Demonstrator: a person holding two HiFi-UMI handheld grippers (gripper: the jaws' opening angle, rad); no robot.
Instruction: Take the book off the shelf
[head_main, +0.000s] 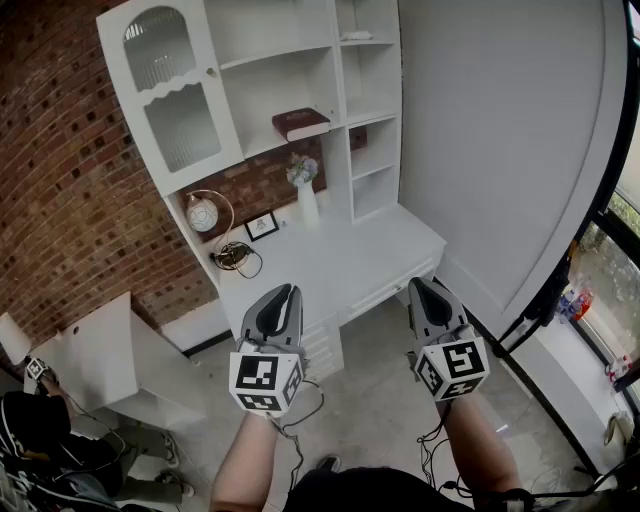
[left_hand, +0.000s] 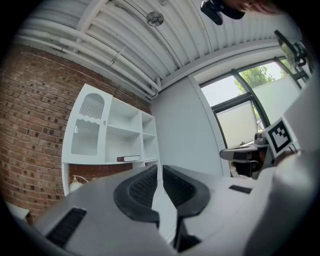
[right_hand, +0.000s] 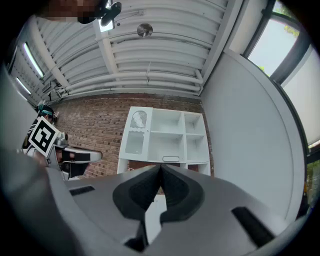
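Observation:
A dark red book (head_main: 300, 124) lies flat on a middle shelf of the white shelf unit (head_main: 262, 52) against the brick wall. It shows small in the left gripper view as the book (left_hand: 129, 158) and in the right gripper view as the book (right_hand: 171, 159). My left gripper (head_main: 291, 291) and right gripper (head_main: 416, 283) are both shut and hold nothing. They hover side by side in front of the desk (head_main: 340, 262), well short of the shelf.
On the desk stand a white vase with flowers (head_main: 305, 192), a round lamp (head_main: 203, 214), a small picture frame (head_main: 262, 226) and a tangle of cable (head_main: 237, 257). A glass-fronted cabinet door (head_main: 170, 90) is left of the book. A person sits at lower left (head_main: 40, 430).

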